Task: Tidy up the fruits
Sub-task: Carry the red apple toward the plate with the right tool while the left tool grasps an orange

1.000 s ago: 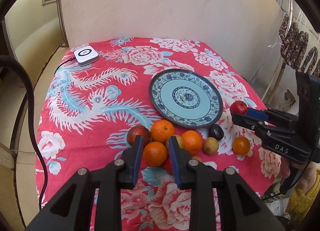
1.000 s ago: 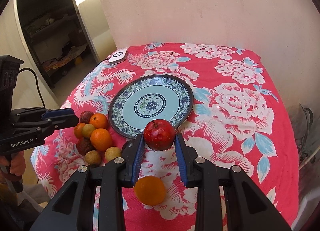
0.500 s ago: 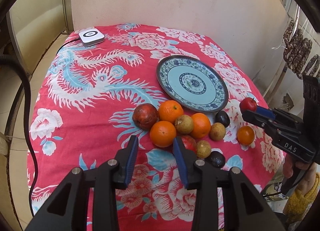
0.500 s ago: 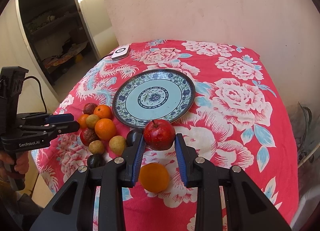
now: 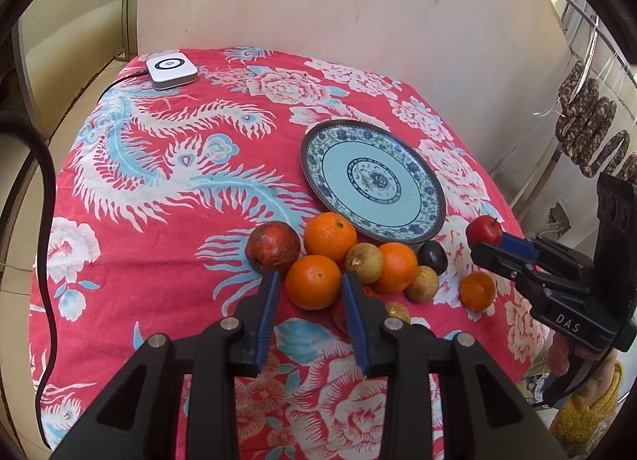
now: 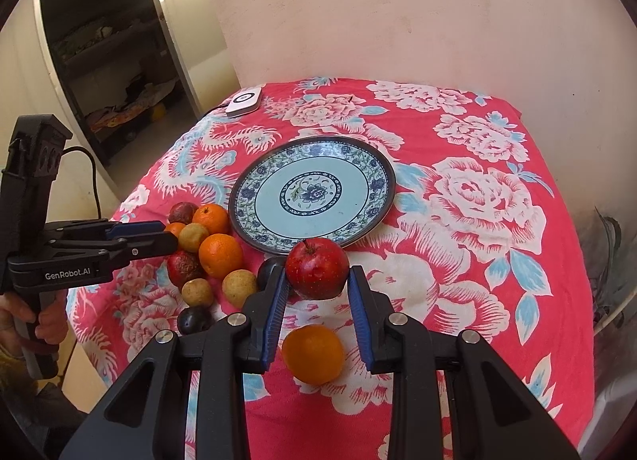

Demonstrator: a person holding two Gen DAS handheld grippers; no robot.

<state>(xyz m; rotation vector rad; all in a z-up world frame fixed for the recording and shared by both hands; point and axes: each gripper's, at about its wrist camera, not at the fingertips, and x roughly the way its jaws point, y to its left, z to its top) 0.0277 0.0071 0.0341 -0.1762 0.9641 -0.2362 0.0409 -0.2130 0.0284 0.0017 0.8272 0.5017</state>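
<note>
A red apple (image 6: 317,274) is clamped between the pads of the right gripper (image 6: 317,281), held just short of the near rim of the blue-patterned plate (image 6: 254,177), with a lone orange (image 6: 313,353) lying on the red floral cloth (image 6: 477,221) below and behind the tips. The left gripper (image 5: 307,285) is seen hovering over the fruit pile, jaws closing with nothing pressed between the pads; an orange (image 5: 313,281) sits just ahead of the tips, a dark red fruit (image 5: 272,245) ahead-left, more oranges and small brown fruits ahead-right. The plate is bare and lies beyond the pile, ahead-right of the left claw.
</note>
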